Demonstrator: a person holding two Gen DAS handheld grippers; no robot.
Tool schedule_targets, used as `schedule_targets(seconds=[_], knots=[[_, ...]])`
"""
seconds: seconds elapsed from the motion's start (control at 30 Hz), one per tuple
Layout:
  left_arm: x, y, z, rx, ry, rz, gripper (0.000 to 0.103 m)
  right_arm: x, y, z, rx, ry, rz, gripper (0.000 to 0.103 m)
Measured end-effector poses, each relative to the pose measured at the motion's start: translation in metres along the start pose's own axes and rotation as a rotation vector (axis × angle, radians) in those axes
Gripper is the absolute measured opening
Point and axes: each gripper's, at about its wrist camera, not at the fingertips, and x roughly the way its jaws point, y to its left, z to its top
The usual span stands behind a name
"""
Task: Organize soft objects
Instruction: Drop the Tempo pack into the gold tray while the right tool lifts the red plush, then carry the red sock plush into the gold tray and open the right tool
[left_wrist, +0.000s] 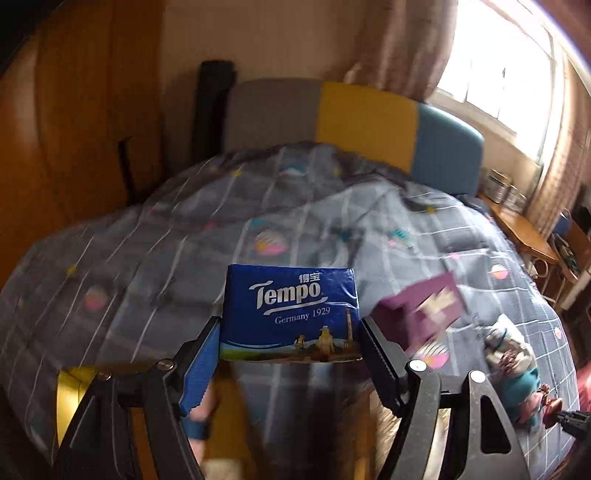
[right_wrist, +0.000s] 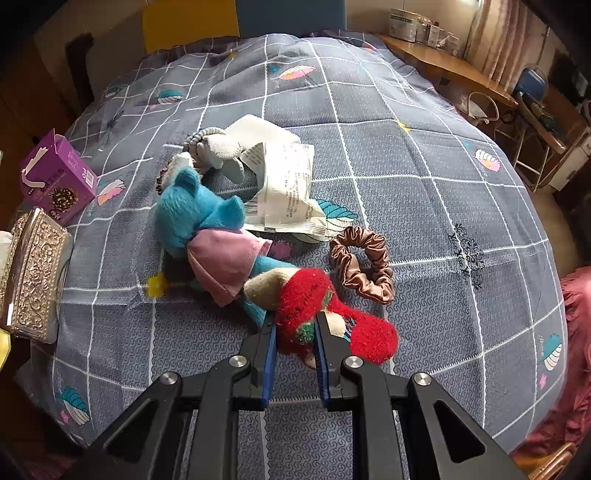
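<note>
The right gripper (right_wrist: 295, 332) is pinched on the red sock (right_wrist: 332, 317), its pads pressing the fuzzy middle while the sock lies on the quilt (right_wrist: 424, 155); the left gripper (left_wrist: 290, 332) stands wide, clamped on a blue tissue pack (left_wrist: 291, 314) held up clear of the bed. The step in hand looks like a pickup on the right and a carry on the left; next, the sock wants a straight lift, since its toe end touches the blue plush (right_wrist: 199, 221) and could drag it along, and the pack wants a place to be set down.

Outward from the sock: the plush, in a pink dress, lies just beside it on the left; the brown scrunchie (right_wrist: 364, 264) sits just right of it; beyond the plush are a white packet (right_wrist: 286, 184) and a grey plush (right_wrist: 218, 147), touching each other. Well left of the sock, at the bed's edge, stand a purple box (right_wrist: 59, 177) and an ornate metal box (right_wrist: 31, 273).

The quilt is grey with a white grid; past it rises a grey, yellow and blue headboard (left_wrist: 365, 122); a wooden shelf (right_wrist: 443, 66) and, though blurred, what seems a curtained window lie to the right.
</note>
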Motion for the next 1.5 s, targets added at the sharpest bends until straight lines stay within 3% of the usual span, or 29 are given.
schedule_targets(seconds=[0.2,0.47,0.57,0.63,0.93,1.27,1.4,1.5], knots=[[-0.016,0.075,-0.077,-0.122,0.047,0.063,0.074,-0.003,0.006,-0.003,0.029,-0.012,-0.025,0.017],[-0.023,0.124,-0.138,-0.215,0.111,0.144,0.074,-0.017,0.017,0.003,0.076,-0.075,-0.044,0.015],[-0.027,0.127,-0.152,-0.209,0.118,0.146,0.077,-0.025,0.022,0.011,0.097,-0.103,-0.027,0.015],[-0.028,0.125,-0.159,-0.191,0.124,0.145,0.085,-0.029,0.027,0.019,0.111,-0.123,-0.011,0.015],[-0.046,0.112,-0.17,-0.159,0.099,0.129,0.085,-0.031,0.064,0.069,0.165,-0.17,0.101,0.015],[-0.072,0.104,-0.172,-0.135,0.057,0.095,0.085,-0.044,0.188,0.151,0.085,-0.281,0.296,0.015],[-0.073,0.106,-0.176,-0.13,0.06,0.097,0.085,-0.069,0.26,0.163,-0.015,-0.342,0.476,0.015],[-0.074,0.112,-0.178,-0.148,0.059,0.108,0.085,-0.087,0.318,0.148,-0.168,-0.325,0.624,0.015]])
